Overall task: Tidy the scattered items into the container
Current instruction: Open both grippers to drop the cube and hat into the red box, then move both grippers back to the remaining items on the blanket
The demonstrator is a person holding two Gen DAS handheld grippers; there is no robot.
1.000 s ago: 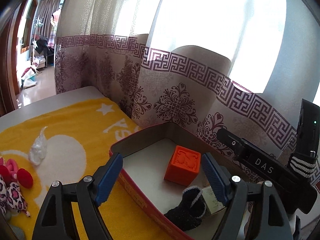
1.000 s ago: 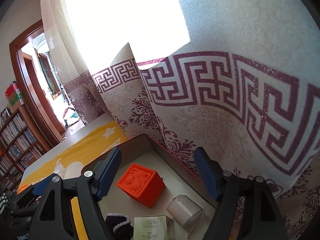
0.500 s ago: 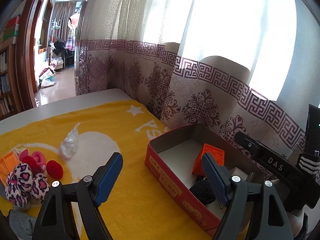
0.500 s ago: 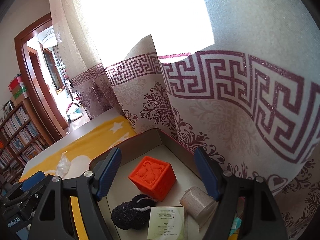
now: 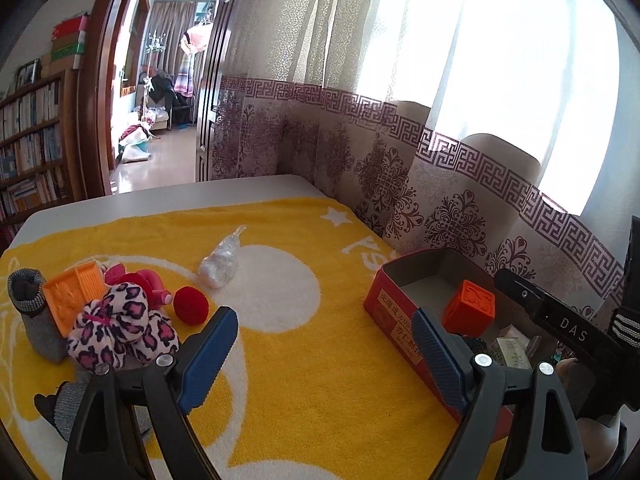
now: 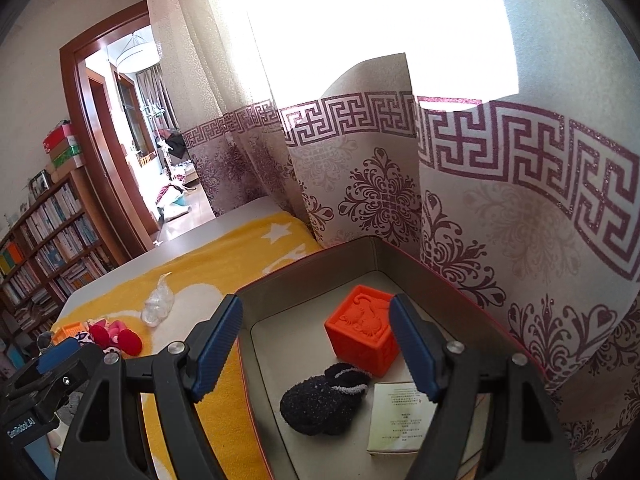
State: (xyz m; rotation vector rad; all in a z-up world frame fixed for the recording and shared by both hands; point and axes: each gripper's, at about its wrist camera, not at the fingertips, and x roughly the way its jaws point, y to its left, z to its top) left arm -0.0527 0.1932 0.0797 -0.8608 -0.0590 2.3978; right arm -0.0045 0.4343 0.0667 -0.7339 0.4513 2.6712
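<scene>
While the red box (image 5: 394, 322) by the curtain already holds an orange cube (image 6: 362, 330), a dark sock (image 6: 322, 398) and a printed leaflet (image 6: 400, 420), we judge the job roughly half done. Left on the yellow towel (image 5: 304, 360), well apart from the box, are a leopard-print plush (image 5: 120, 330), an orange tray (image 5: 74, 292), a grey sock (image 5: 32, 316), a plastic bag (image 5: 220, 264) and a red ball (image 5: 192, 305). Our left gripper (image 5: 322, 352) is opening, empty; our right gripper (image 6: 316, 344) hangs wide and empty over the box. We read "DAS" on the right tool, "GenRobot.AI" on the left.
</scene>
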